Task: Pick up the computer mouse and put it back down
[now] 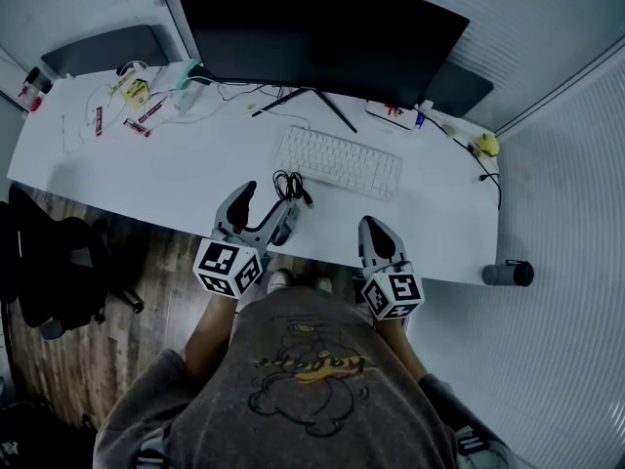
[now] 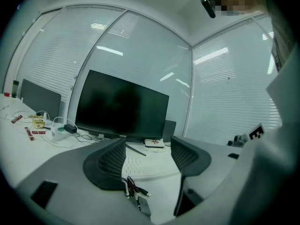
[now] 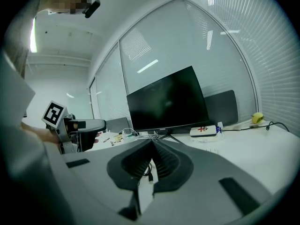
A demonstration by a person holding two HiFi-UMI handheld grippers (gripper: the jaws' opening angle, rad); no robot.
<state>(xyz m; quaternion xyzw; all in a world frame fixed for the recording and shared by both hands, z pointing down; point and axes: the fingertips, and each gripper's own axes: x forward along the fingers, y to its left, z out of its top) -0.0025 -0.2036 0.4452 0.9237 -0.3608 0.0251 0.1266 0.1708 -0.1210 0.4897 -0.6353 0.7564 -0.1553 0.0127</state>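
Observation:
The mouse (image 2: pixel 143 205) is a small grey body lying on the white desk (image 1: pixel 166 179) near its front edge. Its black cable (image 1: pixel 289 186) lies coiled just beyond it, ending in a USB plug (image 2: pixel 145 191). My left gripper (image 1: pixel 269 205) hangs over the mouse, its jaws open and apart from it; in the left gripper view (image 2: pixel 148 144) the mouse sits low between the jaws and nothing is pressed. In the head view the mouse is largely hidden under that gripper. My right gripper (image 1: pixel 374 226) hovers at the desk edge to the right, shut and empty (image 3: pixel 152 142).
A white keyboard (image 1: pixel 339 161) lies beyond the cable, in front of a large dark monitor (image 1: pixel 312 37) on a splayed stand. Small clutter and wires (image 1: pixel 137 96) sit at the back left, a yellow object (image 1: pixel 488 146) at the back right. A dark bottle (image 1: pixel 508 274) stands at the right edge.

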